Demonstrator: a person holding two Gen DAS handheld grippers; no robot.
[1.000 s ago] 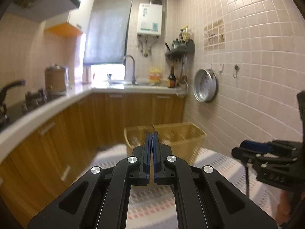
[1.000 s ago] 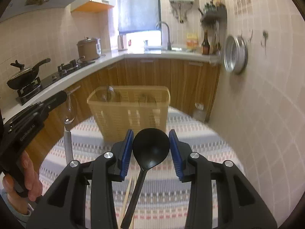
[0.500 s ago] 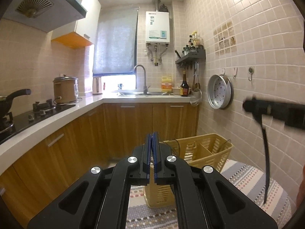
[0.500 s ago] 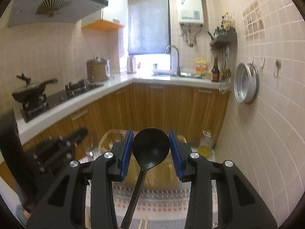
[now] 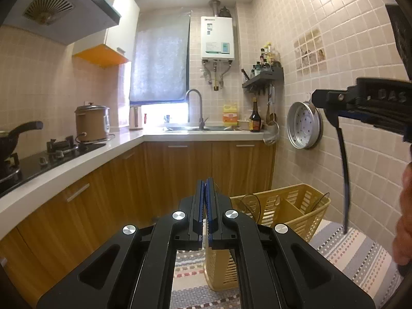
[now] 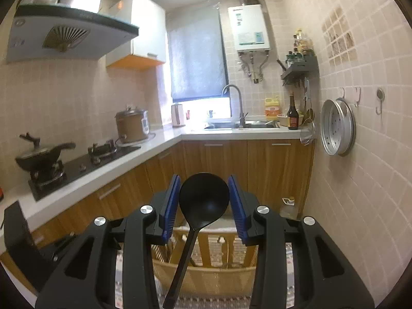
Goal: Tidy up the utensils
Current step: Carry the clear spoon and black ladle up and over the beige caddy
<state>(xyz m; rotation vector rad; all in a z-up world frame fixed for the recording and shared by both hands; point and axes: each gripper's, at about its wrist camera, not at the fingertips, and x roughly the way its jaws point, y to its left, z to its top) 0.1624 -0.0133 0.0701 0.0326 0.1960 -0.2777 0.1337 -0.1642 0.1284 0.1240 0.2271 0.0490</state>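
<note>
My right gripper (image 6: pixel 204 197) is shut on the bowl of a black ladle (image 6: pixel 203 195); its handle hangs down over the yellow slatted utensil basket (image 6: pixel 206 278) directly below. In the left wrist view the right gripper (image 5: pixel 332 103) is high at the right, with the ladle handle (image 5: pixel 343 175) dangling above the basket (image 5: pixel 291 211), which has compartments. My left gripper (image 5: pixel 205 198) is shut and empty, raised in front of the basket's left side.
The basket stands on a striped cloth (image 5: pixel 360 252) on a table. Wooden cabinets (image 5: pixel 180 175) and a counter with a stove (image 6: pixel 85 162) run along the left. A tiled wall with a hanging metal tray (image 6: pixel 337 126) is close on the right.
Both grippers have risen and tilted up. The right gripper has carried the ladle up and over the basket; the left gripper stays shut.
</note>
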